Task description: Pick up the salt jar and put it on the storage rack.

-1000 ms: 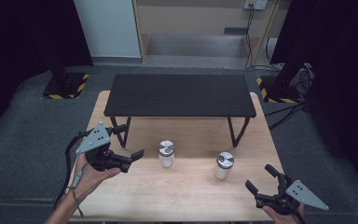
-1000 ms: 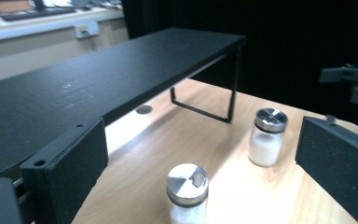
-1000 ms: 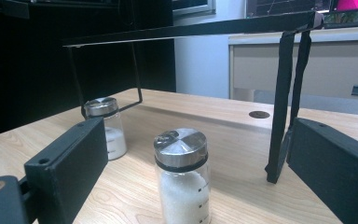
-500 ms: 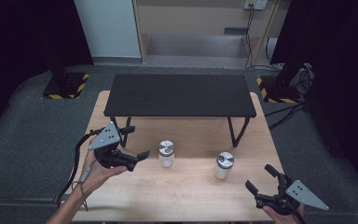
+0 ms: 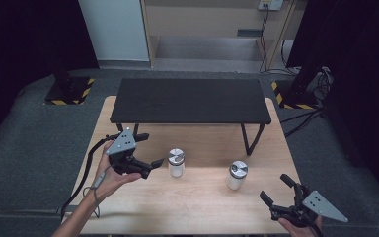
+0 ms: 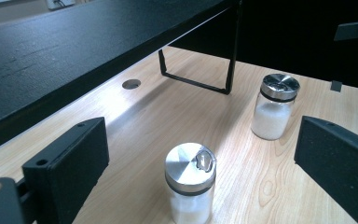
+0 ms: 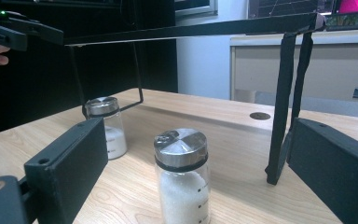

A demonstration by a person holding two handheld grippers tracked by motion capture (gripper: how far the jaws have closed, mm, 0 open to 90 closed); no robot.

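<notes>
Two glass shakers with metal lids, part-filled with white grains, stand upright on the wooden table (image 5: 192, 207). The left shaker (image 5: 176, 163) is just right of my left gripper (image 5: 150, 148), which is open and empty. In the left gripper view this shaker (image 6: 189, 184) sits low between the spread jaws, and the other shaker (image 6: 274, 106) stands farther off. The right shaker (image 5: 236, 175) stands ahead of my right gripper (image 5: 275, 187), also open and empty. The right gripper view has this shaker (image 7: 182, 172) close between the jaws and the far shaker (image 7: 105, 125) behind it.
A low black shelf (image 5: 190, 101) on thin metal legs spans the back of the table. One leg (image 7: 279, 112) stands just right of the near shaker in the right gripper view. A small round hole (image 6: 131, 84) marks the tabletop under the shelf. Grey carpet surrounds the table.
My left gripper has moved right and slightly forward, closing in on the left shaker. The right gripper and both shakers have stayed put.
</notes>
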